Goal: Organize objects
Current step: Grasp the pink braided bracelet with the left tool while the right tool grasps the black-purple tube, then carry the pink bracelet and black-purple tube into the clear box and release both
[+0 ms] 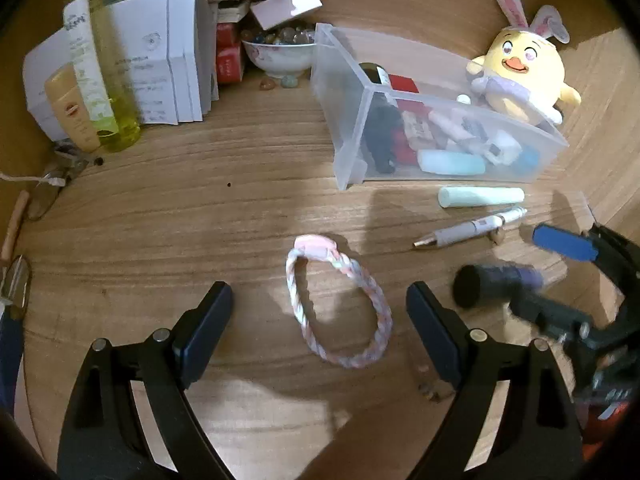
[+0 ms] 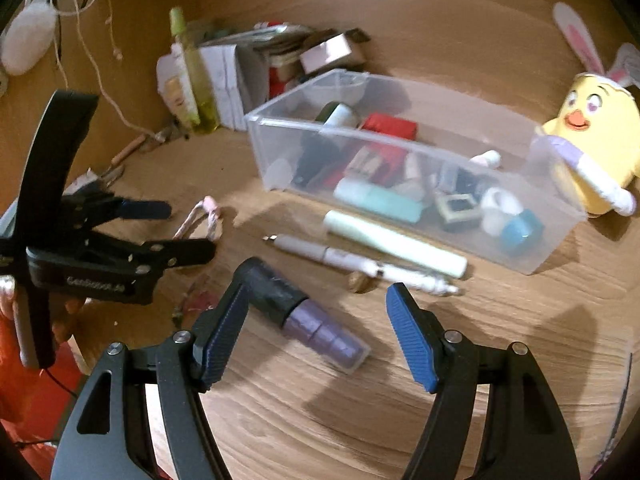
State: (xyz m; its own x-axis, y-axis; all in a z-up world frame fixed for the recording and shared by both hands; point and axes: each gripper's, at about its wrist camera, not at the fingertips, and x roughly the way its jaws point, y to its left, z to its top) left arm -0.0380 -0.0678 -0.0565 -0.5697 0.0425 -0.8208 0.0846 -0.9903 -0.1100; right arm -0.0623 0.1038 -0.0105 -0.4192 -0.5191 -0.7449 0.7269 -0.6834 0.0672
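Observation:
A braided pink-and-white bracelet (image 1: 338, 304) lies on the wooden table between the open fingers of my left gripper (image 1: 320, 320). A purple tube with a black cap (image 2: 308, 316) lies between the open fingers of my right gripper (image 2: 316, 332); it also shows in the left wrist view (image 1: 496, 284). A clear plastic bin (image 1: 356, 120) holds several small cosmetics. In front of it lie a mint green tube (image 1: 480, 197) and a white pen (image 1: 472, 228). My left gripper also shows in the right wrist view (image 2: 188, 232), open around the bracelet (image 2: 200, 220).
A yellow plush chick with rabbit ears (image 1: 524, 72) leans behind the bin. White boxes (image 1: 160, 64), a yellow-green bottle (image 1: 108, 80), a tan bottle (image 1: 72, 108) and a bowl of beads (image 1: 280, 50) stand at the back left. A small brown nut (image 2: 358, 282) lies by the pen.

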